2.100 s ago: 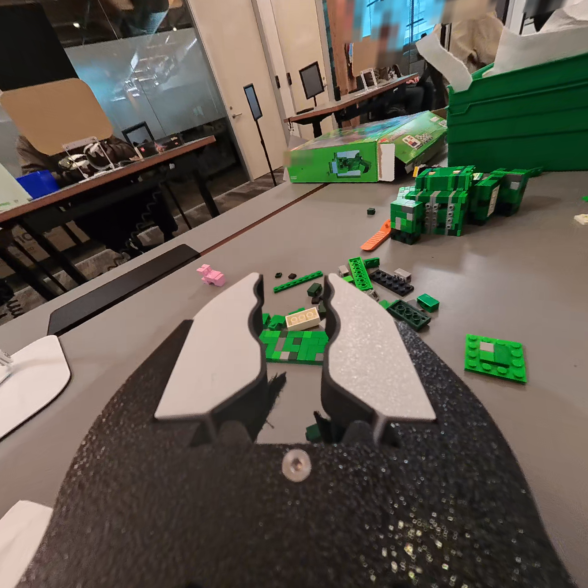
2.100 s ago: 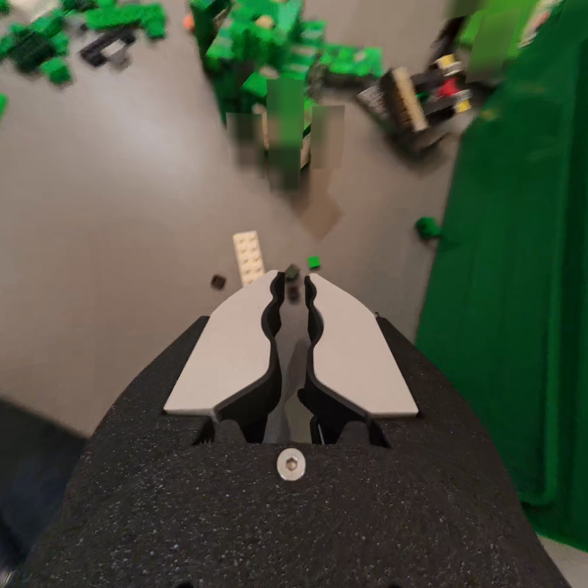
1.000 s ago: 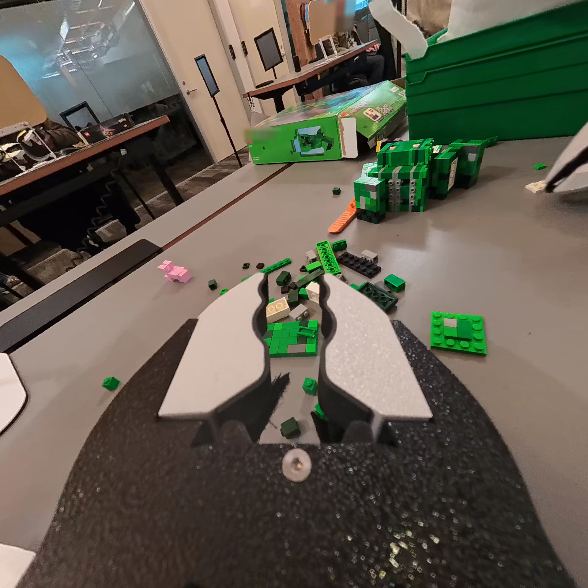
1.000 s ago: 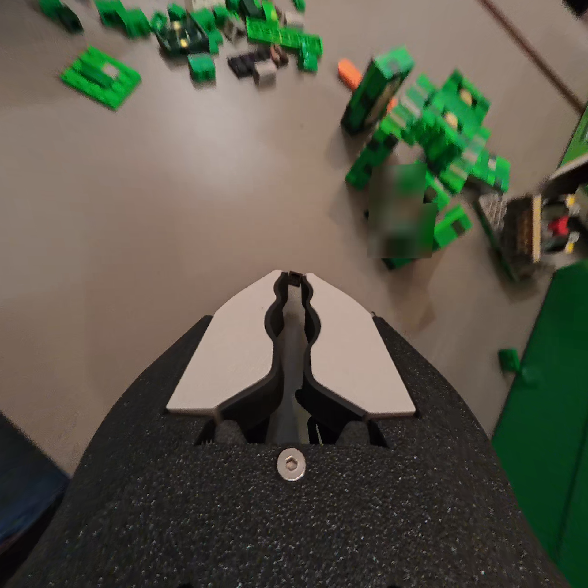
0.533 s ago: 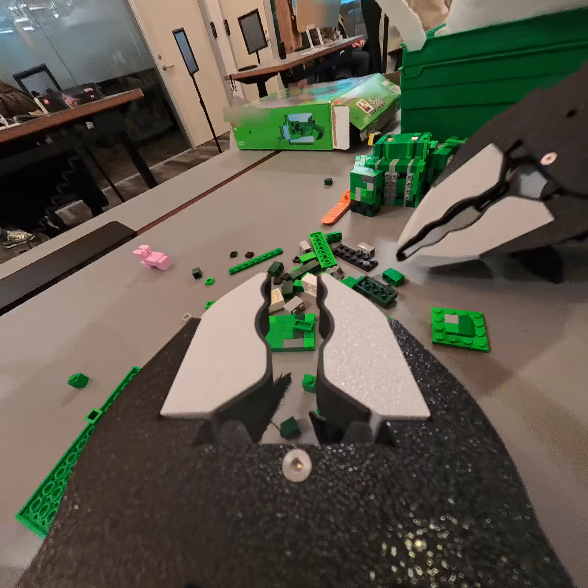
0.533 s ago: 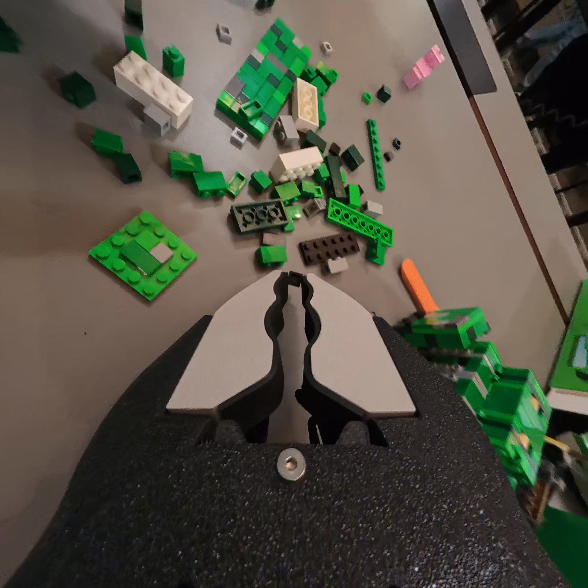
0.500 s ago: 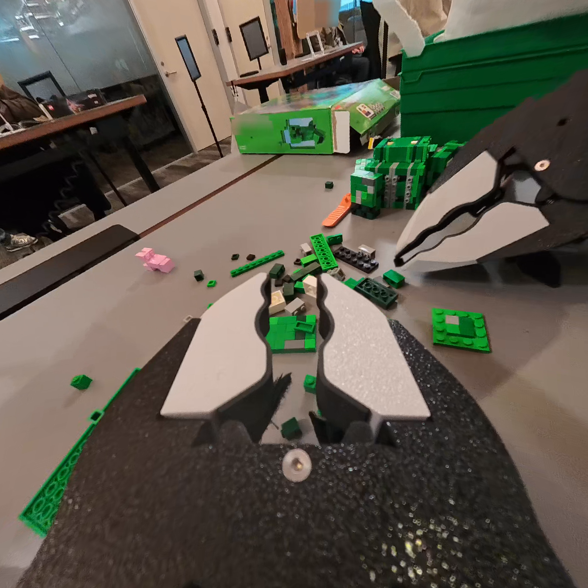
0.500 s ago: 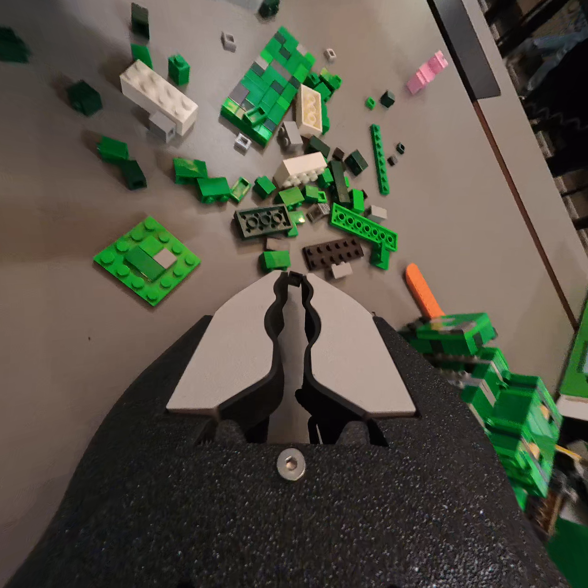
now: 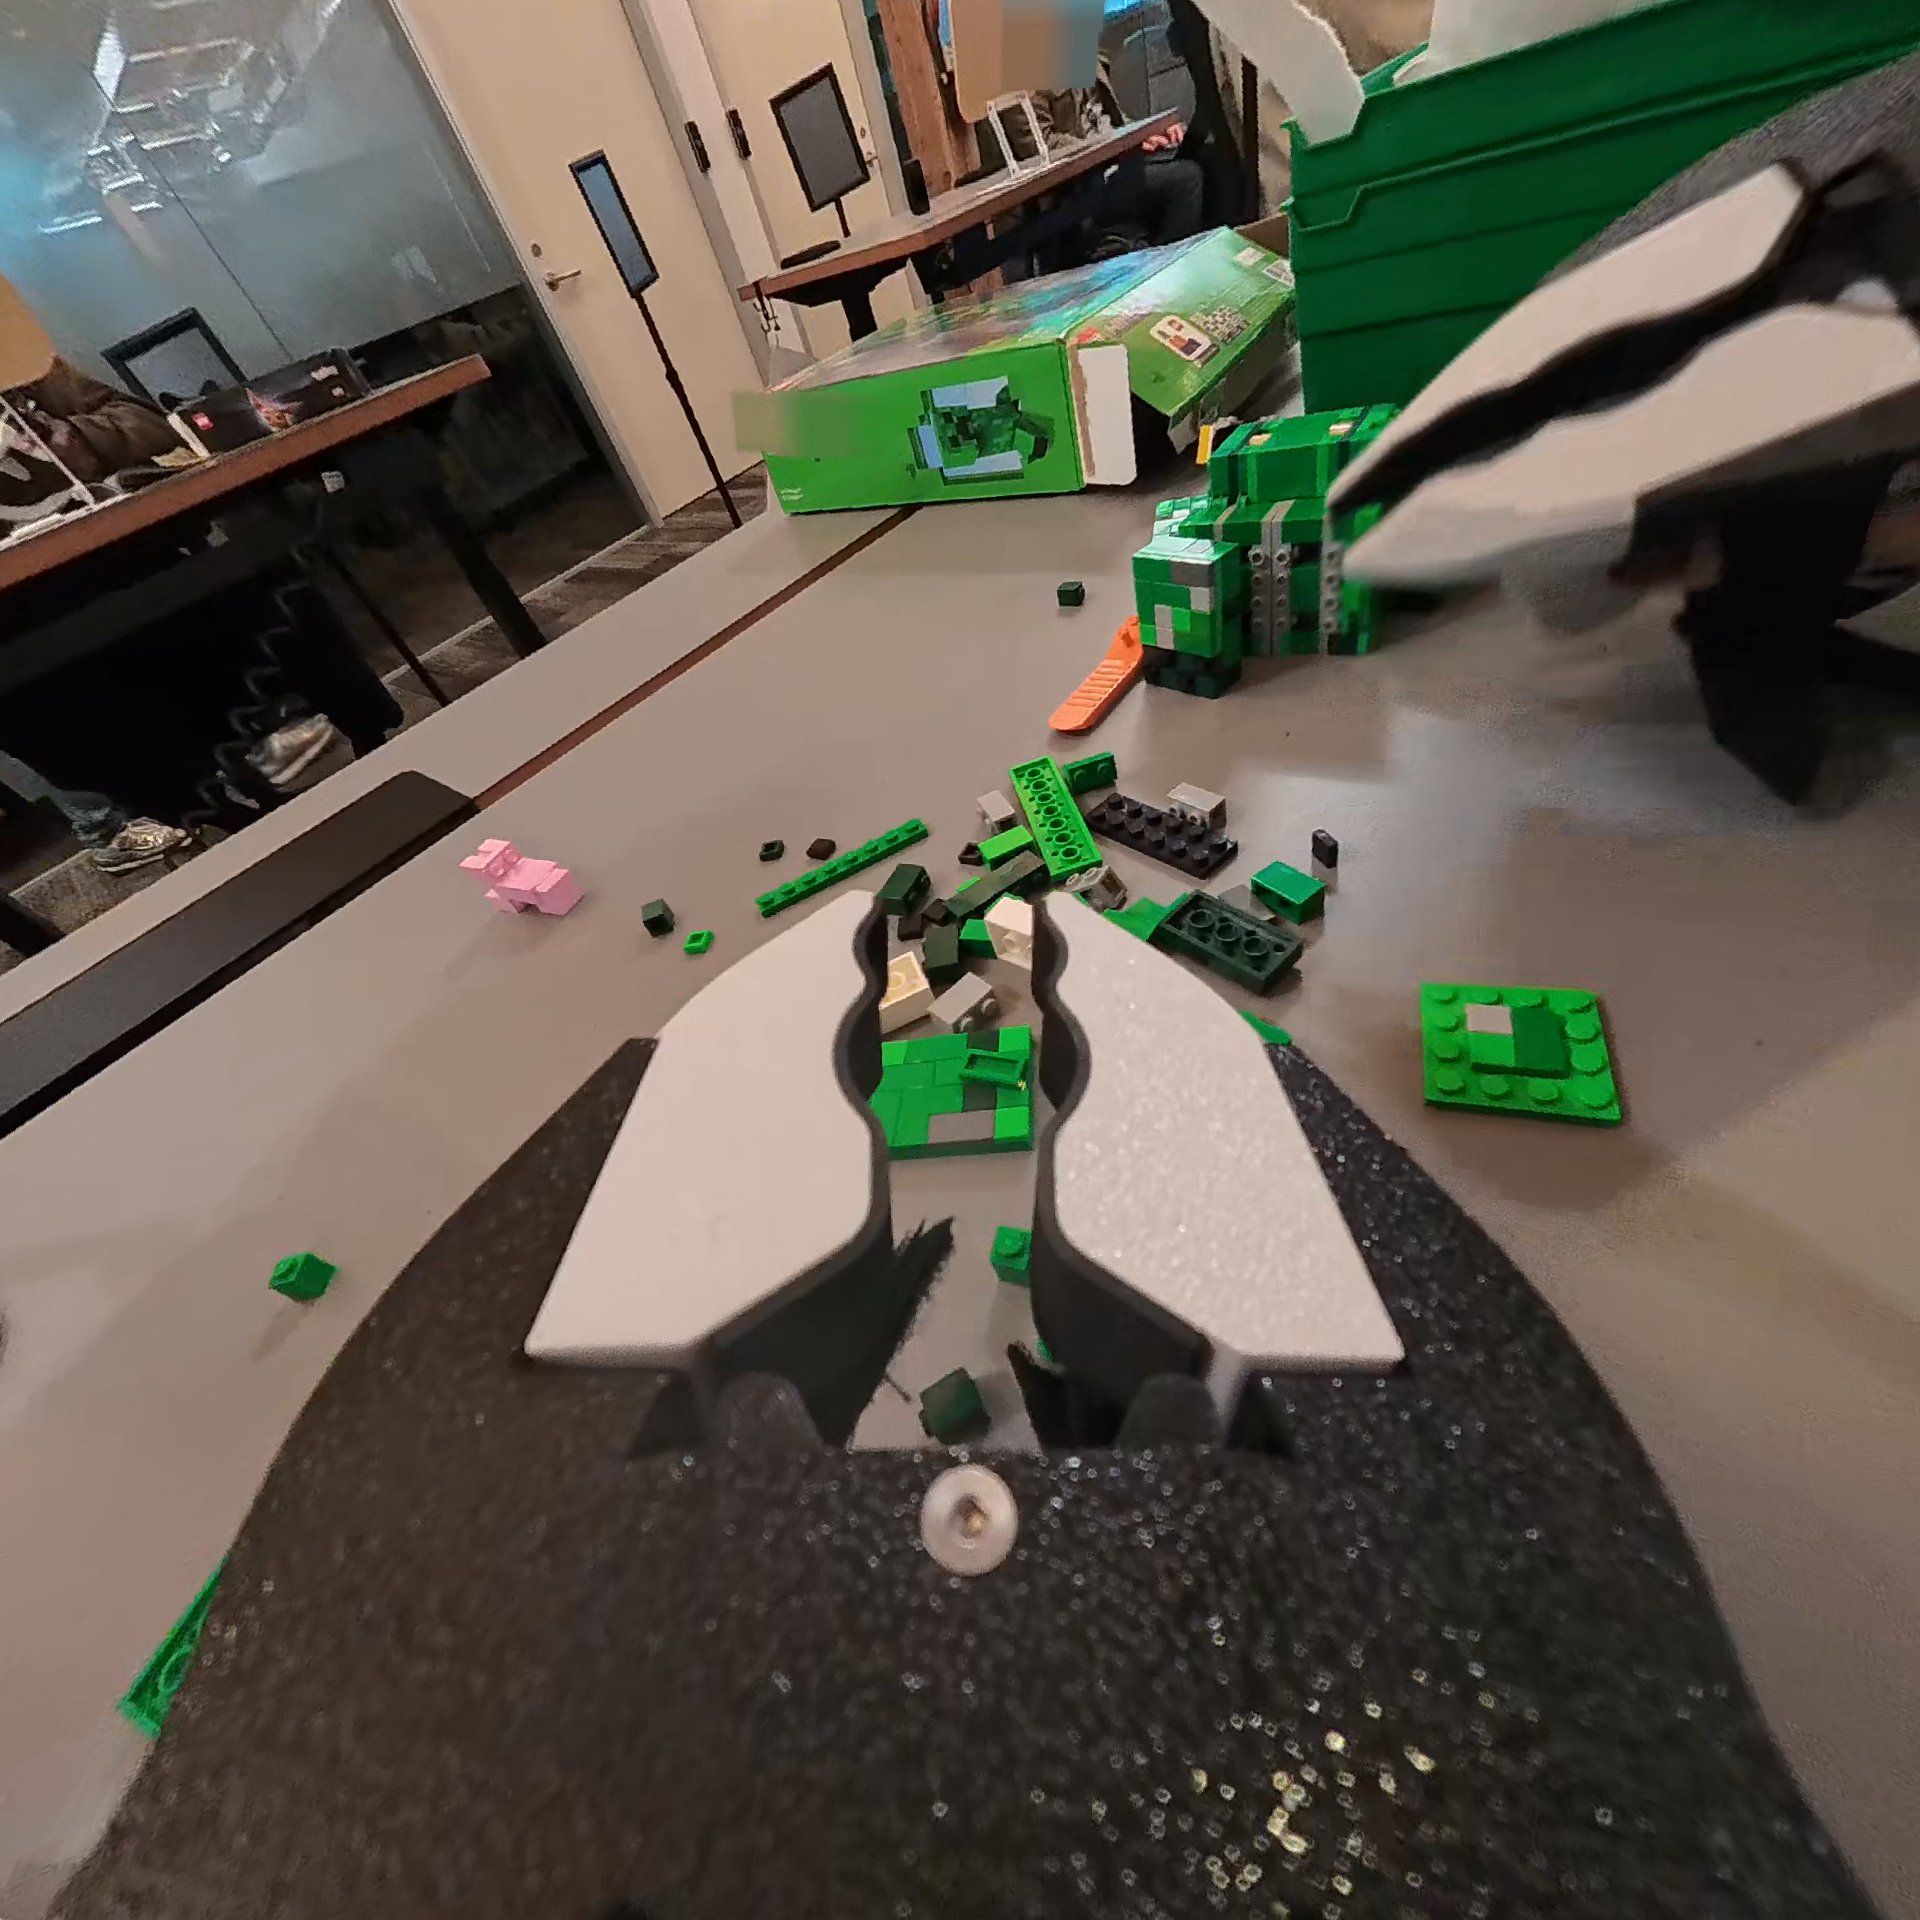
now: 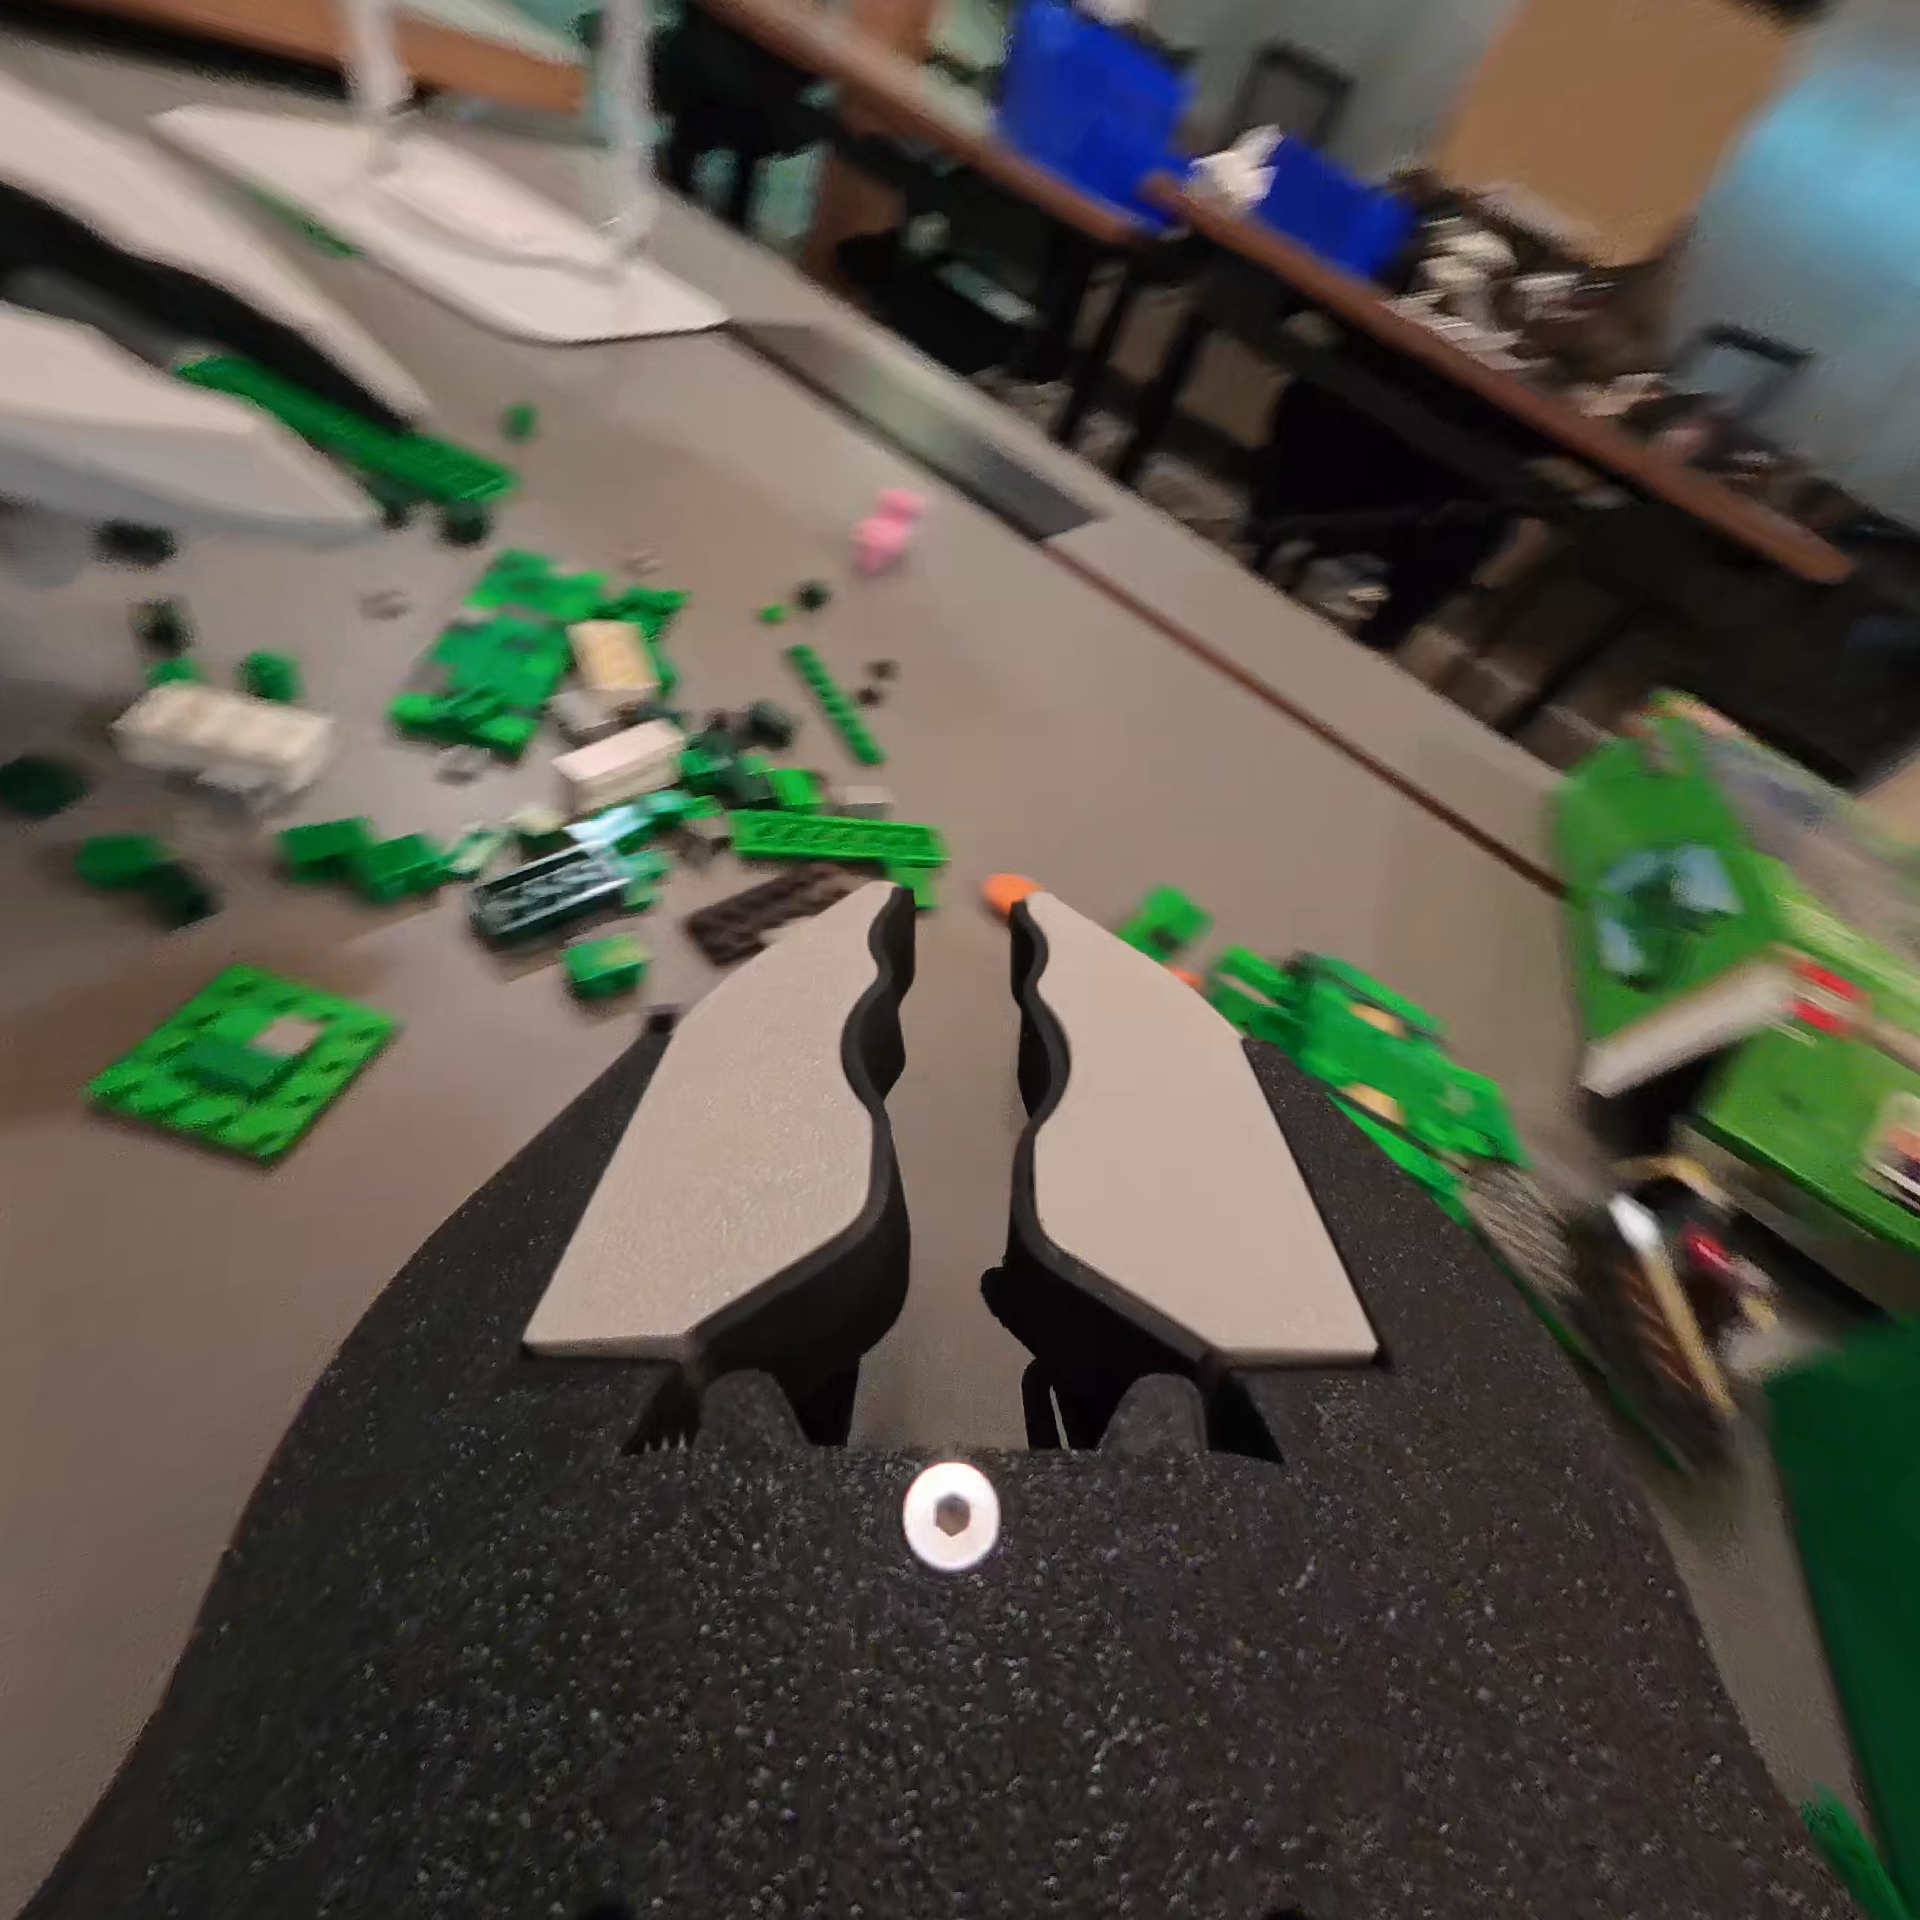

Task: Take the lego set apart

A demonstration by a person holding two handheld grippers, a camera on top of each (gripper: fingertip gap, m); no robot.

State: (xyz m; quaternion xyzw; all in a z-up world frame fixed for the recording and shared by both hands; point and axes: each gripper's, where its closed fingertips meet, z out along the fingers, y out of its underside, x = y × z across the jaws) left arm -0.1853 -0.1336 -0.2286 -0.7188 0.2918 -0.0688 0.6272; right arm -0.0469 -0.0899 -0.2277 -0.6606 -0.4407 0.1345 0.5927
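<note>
Left wrist view. The left gripper (image 9: 956, 914), two grey fingers on a black speckled body, hangs low over the grey table (image 9: 727, 727) with its jaws parted by a modest gap and nothing between them. Below the gap lies a flat green tiled plate with one grey tile (image 9: 956, 1091); past the tips, a heap of loose green, black and white bricks (image 9: 1049, 873). To the right, apart from the heap, a square bright-green studded plate (image 9: 1519, 1051). A small pink brick figure (image 9: 520, 878) sits well to the left. Farther back stands the part-built green and grey block model (image 9: 1247, 551) — an orange brick-separator tool (image 9: 1096, 691) lies at its foot. Behind it, a green cardboard box (image 9: 935, 436) on its side and stacked green plastic bins (image 9: 1507, 208). The right gripper (image 9: 1340, 525) enters from the right, tips in front of the model; contact cannot be told.

Right wrist view, heavily blurred. The right gripper (image 10: 961, 909) is held above the table (image 10: 1091, 675) — jaws slightly apart, empty. Ahead and left lies the brick heap (image 10: 623, 790), with the square plate (image 10: 244, 1055) at near left. The model (image 10: 1361, 1039) lies just right of the fingers. The left gripper's grey fingers (image 10: 156, 447) show at far left.
</note>
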